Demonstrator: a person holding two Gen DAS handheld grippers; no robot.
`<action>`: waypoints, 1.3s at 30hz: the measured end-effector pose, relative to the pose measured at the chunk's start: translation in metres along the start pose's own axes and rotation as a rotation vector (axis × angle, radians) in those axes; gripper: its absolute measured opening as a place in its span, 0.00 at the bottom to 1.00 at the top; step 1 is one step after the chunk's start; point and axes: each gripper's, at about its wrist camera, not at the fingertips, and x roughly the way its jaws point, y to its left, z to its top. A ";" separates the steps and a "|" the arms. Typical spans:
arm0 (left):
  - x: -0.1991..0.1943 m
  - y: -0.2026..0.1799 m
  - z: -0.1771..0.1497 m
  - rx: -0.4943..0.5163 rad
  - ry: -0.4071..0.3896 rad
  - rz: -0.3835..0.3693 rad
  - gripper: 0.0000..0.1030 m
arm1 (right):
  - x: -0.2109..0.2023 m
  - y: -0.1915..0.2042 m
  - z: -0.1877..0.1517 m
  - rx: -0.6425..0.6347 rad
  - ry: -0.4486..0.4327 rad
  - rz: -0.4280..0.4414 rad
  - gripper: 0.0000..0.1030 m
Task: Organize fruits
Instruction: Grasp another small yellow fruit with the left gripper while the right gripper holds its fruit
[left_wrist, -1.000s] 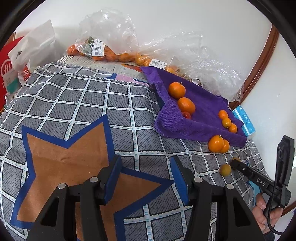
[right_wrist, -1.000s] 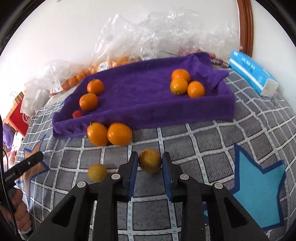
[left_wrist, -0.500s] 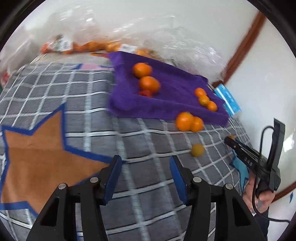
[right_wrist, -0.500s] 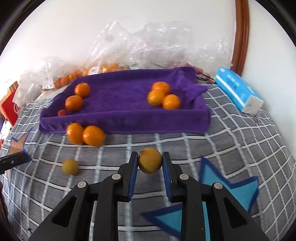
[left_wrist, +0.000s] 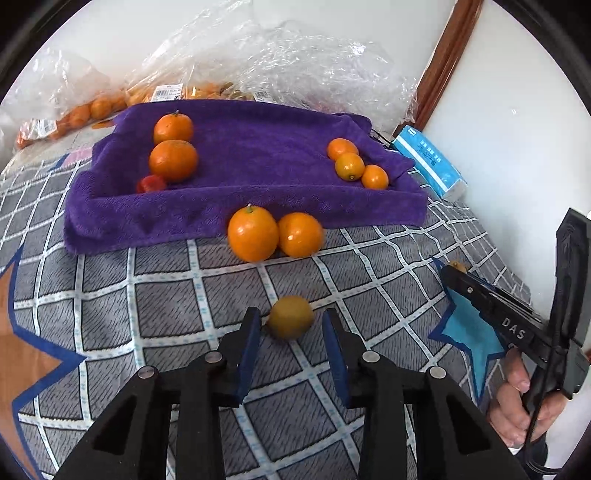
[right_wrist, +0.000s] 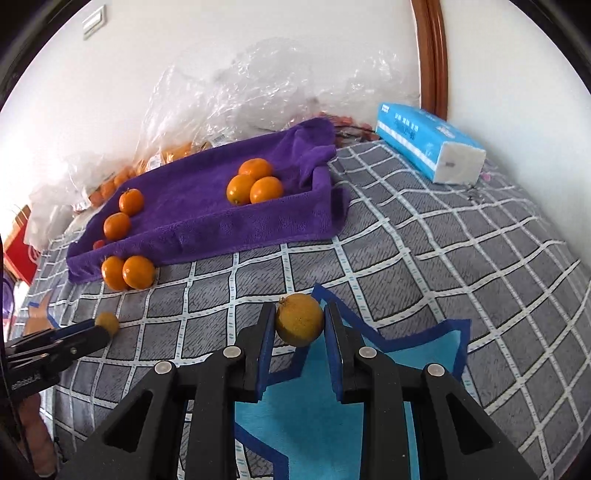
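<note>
Right gripper (right_wrist: 300, 325) clamped on a dull yellow fruit (right_wrist: 299, 319), raised clear of the checked blanket (right_wrist: 461, 258) for carrying toward the purple towel tray (right_wrist: 207, 229)

Left gripper (left_wrist: 291, 326) straddling a second dull fruit (left_wrist: 290, 316) on the blanket, jaws just closing in, pads near its sides yet apparently not pressing; likely positioned for a pickup

Already sorted in the tray: two larger oranges (left_wrist: 173, 160) at the left end, three small oranges (left_wrist: 349, 166) at the right, probably grouped by size

Two loose oranges (left_wrist: 273, 233) against the tray's front wall, not yet sorted
</note>
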 end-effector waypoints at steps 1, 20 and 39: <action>0.002 -0.005 0.000 0.021 -0.007 0.029 0.28 | 0.001 -0.002 0.000 0.009 0.003 0.011 0.26; -0.034 0.080 -0.004 -0.050 -0.073 0.290 0.23 | 0.006 0.026 -0.002 -0.107 0.025 -0.075 0.25; -0.036 0.096 -0.006 -0.140 -0.099 0.180 0.23 | 0.031 0.070 0.002 -0.084 0.070 0.006 0.25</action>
